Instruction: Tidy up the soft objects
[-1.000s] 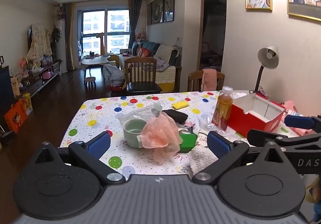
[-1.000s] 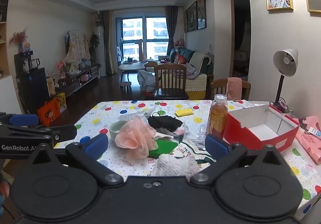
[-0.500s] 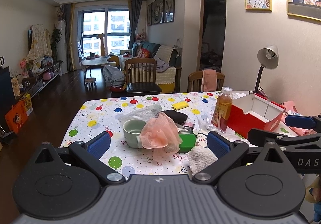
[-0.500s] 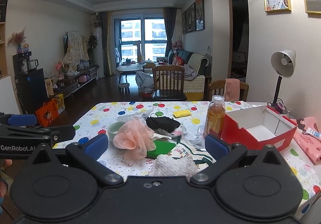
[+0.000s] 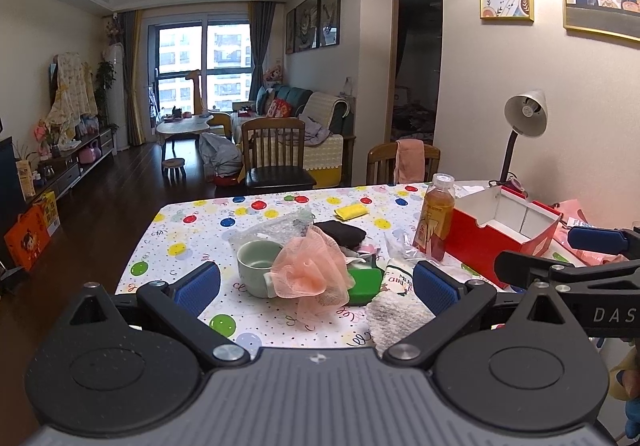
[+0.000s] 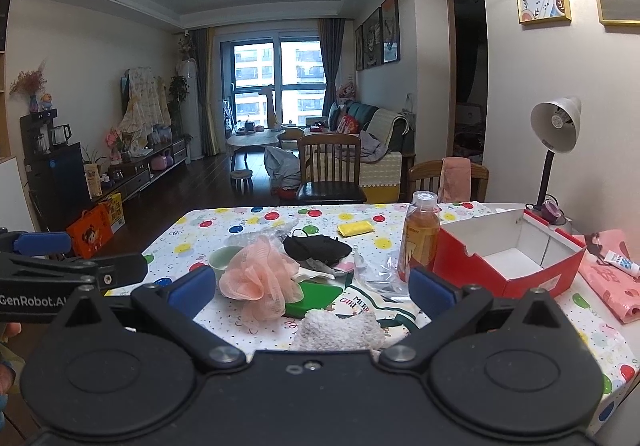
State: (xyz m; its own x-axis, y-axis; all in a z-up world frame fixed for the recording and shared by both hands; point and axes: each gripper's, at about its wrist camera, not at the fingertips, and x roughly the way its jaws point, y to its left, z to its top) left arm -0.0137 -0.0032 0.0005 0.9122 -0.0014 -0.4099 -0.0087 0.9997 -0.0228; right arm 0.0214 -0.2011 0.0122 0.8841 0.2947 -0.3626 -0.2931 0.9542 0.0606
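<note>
The counter (image 6: pixel 224 216), under its dotted cloth, carries a tight heap near its front edge, and the red box (image 6: pixel 508 258) stands open and empty to the right of it. Both claws hover short of the pile: the left claw (image 5: pixel 316 284) and the right claw (image 6: pixel 312 288) each stand wide open and hold nothing. The risk is probably the crowding. The bottle (image 6: pixel 418 236) stands upright just beside the box, so a sweep toward the box could topple it. The pink mesh puff (image 6: pixel 260 276) leans against the green cup (image 5: pixel 258 266), and its loose netting could snag and drag the cup. The white fluffy cloth (image 6: pixel 338 328) lies nearest, and seems the safest first pick
</note>
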